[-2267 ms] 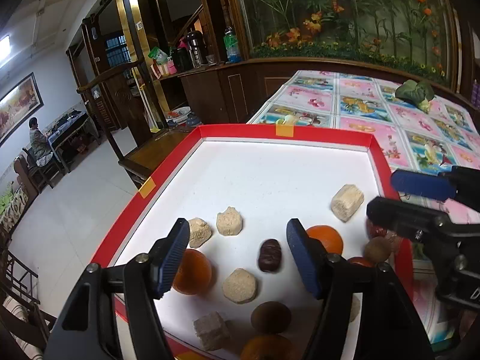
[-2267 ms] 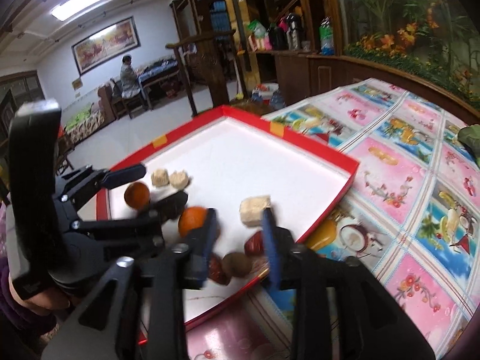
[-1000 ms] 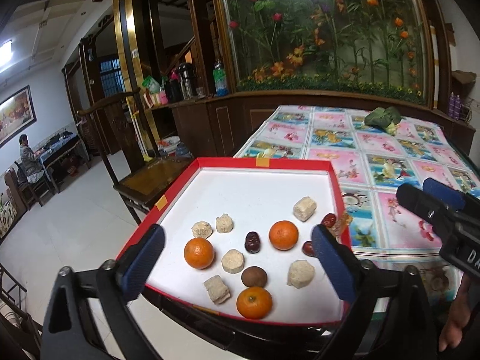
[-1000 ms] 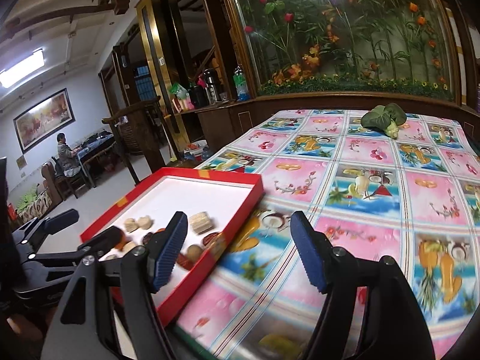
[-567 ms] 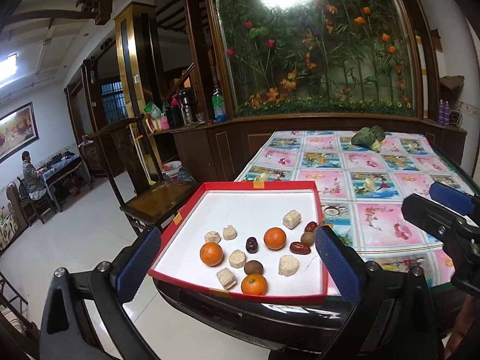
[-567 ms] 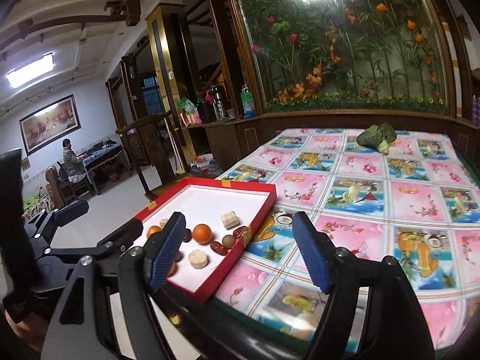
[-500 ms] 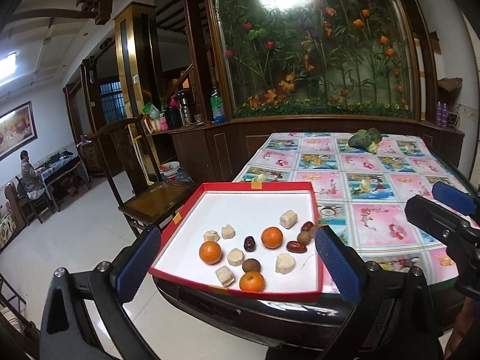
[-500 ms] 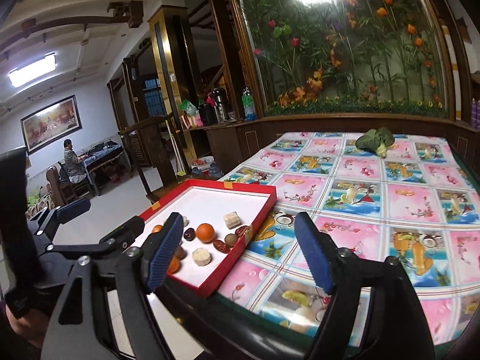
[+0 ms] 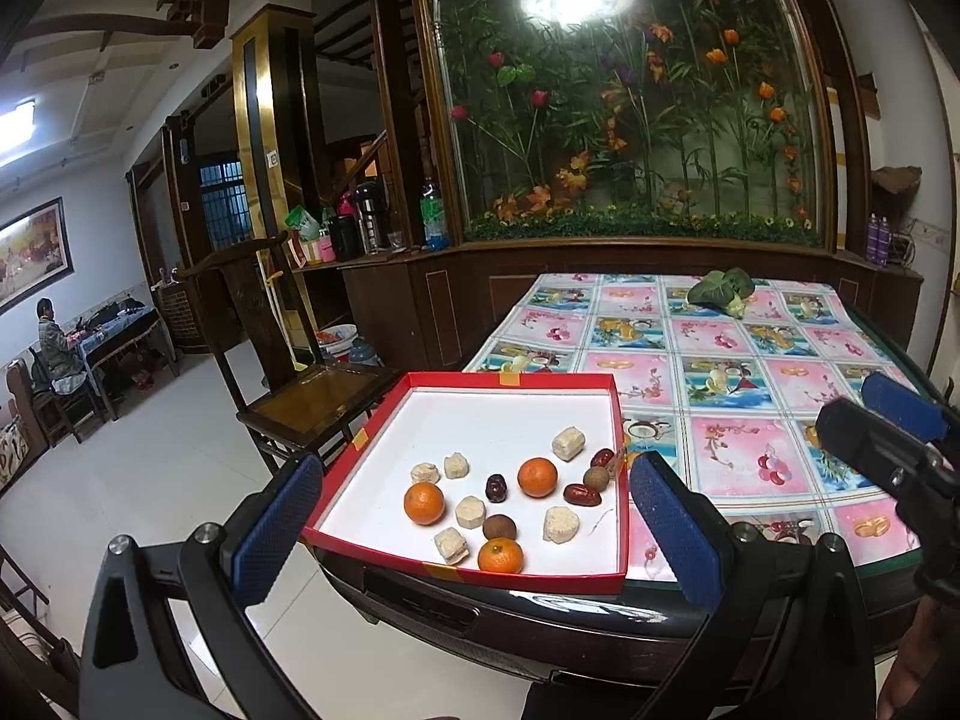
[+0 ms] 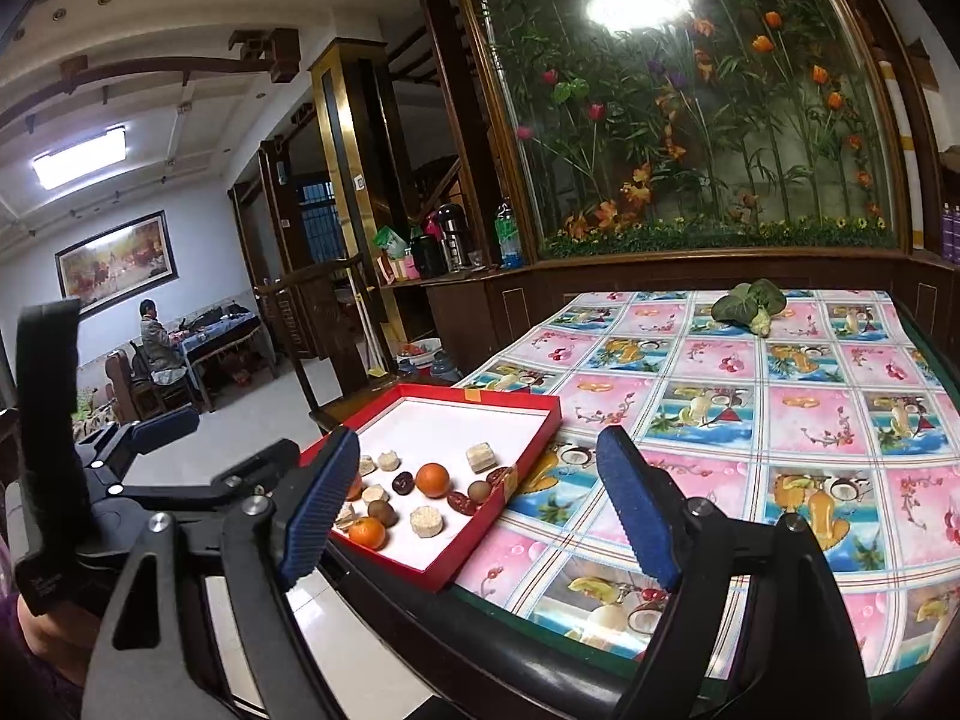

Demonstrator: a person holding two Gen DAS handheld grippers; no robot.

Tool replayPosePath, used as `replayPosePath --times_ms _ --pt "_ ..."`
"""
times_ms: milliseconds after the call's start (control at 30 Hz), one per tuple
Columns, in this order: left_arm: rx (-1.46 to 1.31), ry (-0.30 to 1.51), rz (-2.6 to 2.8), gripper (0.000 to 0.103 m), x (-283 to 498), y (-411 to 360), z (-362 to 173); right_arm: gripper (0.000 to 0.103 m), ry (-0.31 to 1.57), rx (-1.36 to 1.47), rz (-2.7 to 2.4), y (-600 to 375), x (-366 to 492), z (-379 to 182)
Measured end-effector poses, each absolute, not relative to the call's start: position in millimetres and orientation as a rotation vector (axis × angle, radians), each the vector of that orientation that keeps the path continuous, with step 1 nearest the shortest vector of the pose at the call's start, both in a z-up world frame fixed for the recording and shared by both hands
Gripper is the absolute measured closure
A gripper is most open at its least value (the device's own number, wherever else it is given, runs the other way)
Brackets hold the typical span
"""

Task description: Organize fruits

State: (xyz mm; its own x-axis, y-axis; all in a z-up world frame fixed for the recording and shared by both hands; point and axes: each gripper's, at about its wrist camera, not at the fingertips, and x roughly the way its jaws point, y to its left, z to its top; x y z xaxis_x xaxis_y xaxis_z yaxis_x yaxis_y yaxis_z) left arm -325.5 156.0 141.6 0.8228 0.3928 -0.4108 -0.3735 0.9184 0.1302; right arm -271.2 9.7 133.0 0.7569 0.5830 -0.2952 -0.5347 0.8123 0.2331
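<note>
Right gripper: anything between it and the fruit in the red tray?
Nothing visible blocks it. The right gripper is open and empty, back off the table edge. Only the low near wall of the red tray lies ahead of the nearest orange. The left gripper stands apart at its side.

both grippers are black plastic frames with triangular cut-outs and round silver screws at the joints. the left gripper (image 9: 474, 525) and right gripper (image 10: 477, 504) each carry two fingers (image 9: 675, 531) faced with ribbed dark blue pads (image 10: 630, 507).
</note>
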Motion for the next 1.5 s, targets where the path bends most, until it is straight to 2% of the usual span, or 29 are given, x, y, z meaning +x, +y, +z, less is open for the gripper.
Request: replayPosePath --times_ms 1500 --pt "-0.002 0.427 0.438 0.000 -336 172 144 0.021 0.346 0.094 0.656 32 -291 132"
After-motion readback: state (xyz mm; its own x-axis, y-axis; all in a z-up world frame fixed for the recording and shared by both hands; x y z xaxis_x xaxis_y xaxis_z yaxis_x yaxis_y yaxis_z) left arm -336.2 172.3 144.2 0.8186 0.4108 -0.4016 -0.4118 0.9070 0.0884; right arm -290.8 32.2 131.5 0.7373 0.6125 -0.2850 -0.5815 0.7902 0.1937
